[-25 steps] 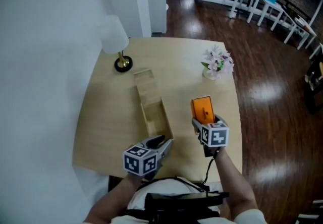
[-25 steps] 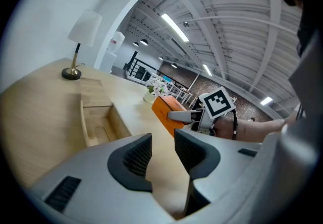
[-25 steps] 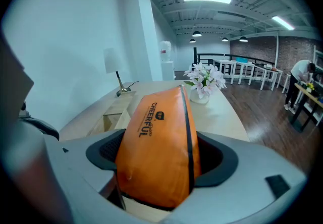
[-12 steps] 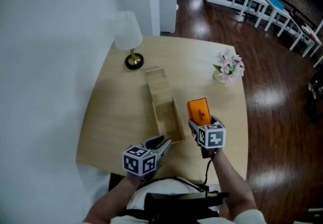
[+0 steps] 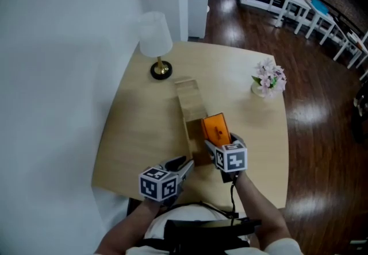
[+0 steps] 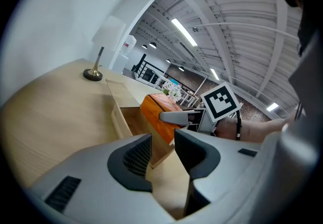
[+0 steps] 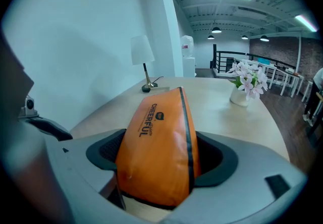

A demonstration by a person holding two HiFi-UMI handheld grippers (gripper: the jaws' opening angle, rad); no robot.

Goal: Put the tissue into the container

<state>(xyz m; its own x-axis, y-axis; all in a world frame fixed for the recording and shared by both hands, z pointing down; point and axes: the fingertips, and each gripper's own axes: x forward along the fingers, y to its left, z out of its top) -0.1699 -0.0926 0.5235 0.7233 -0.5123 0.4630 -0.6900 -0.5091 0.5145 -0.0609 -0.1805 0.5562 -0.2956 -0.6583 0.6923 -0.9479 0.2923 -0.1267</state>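
Observation:
An orange tissue pack (image 5: 215,128) is held upright in my right gripper (image 5: 220,140), which is shut on its lower part. In the right gripper view the pack (image 7: 156,147) fills the space between both pads. It hangs over the near end of a long open wooden container (image 5: 190,99) in the middle of the table. My left gripper (image 5: 183,163) is at the table's front edge, just left of the container's near end. Its jaws stand a little apart with nothing between them. The left gripper view shows the container (image 6: 121,112) and the pack (image 6: 156,112) just ahead.
A white-shaded lamp (image 5: 155,41) on a round base stands at the table's far left beside the white wall. A small vase of pale flowers (image 5: 268,78) sits at the far right. The round wooden table (image 5: 138,133) drops off to dark floor on the right.
My right gripper has carried the orange pack leftwards, from beside the container to over its near end. The left gripper has stayed where it was.

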